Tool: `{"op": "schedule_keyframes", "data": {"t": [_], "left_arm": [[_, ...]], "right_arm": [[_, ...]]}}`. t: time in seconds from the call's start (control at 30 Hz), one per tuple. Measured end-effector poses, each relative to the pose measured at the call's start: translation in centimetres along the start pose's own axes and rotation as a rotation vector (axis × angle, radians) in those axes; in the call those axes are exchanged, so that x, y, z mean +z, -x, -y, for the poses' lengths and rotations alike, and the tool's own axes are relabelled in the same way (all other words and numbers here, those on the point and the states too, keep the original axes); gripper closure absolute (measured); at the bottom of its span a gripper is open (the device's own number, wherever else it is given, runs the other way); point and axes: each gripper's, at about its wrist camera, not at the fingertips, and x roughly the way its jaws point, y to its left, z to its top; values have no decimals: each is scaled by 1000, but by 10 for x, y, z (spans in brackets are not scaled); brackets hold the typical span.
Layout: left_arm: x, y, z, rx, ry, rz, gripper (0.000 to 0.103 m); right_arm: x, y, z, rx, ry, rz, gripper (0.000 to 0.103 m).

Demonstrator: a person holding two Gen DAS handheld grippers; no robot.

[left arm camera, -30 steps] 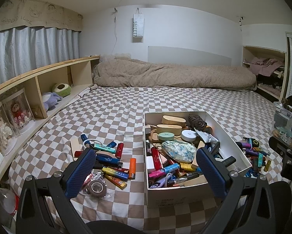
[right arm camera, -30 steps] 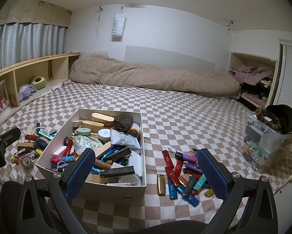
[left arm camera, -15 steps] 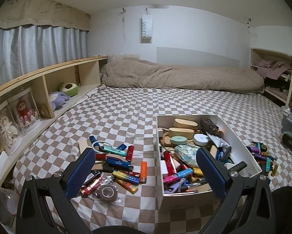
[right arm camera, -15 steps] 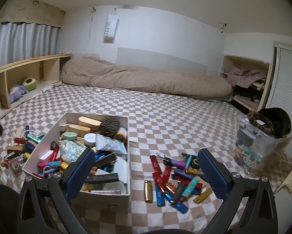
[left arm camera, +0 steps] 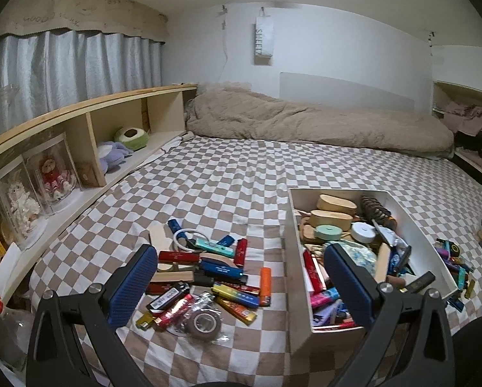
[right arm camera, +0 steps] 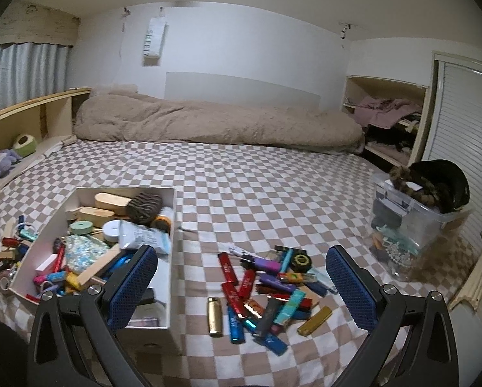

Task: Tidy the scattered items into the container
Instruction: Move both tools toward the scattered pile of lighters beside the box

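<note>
A white cardboard box (left arm camera: 416, 230) (right arm camera: 173, 213) crammed with small items sits on the checkered bedspread. To its left lies a pile of lighters and sticks (left arm camera: 215, 271), with a tape roll in plastic (left arm camera: 204, 322) at the pile's near edge. My left gripper (left arm camera: 241, 285) hangs open above this pile, nothing between its blue pads. On the box's right is a second pile of lighters (right arm camera: 263, 293), including a gold lighter (right arm camera: 214, 316). My right gripper (right arm camera: 241, 285) is open over that pile and holds nothing.
A wooden shelf (left arm camera: 89, 135) with plush toys runs along the left side. A rolled beige duvet (left arm camera: 305, 125) lies at the far end. A clear storage bin (right arm camera: 415, 225) with a dark hat on top stands at the right, near a slatted door (right arm camera: 463, 148).
Both grippers have swung outward: the left view has turned left, centring the left pile, and the right view has turned right, centring the right pile. Both stay open and empty.
</note>
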Motion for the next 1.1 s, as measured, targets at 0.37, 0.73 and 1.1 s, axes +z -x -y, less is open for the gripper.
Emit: {"op": "schedule_keyframes", "data": {"t": [0.37,0.73,1.1], "left_arm": [[1,-20,-50,76,32,-30,0],[-23,-55,-73,69,65,-158,0],[-44,-87,-88,55,75,-264,0]], "right_arm": [[-6,-23,27,-32,-38,-52,0],[-15,-54,46,-7,-36,-102,0],[-29,-100,78,150,-66,-239,0]]}}
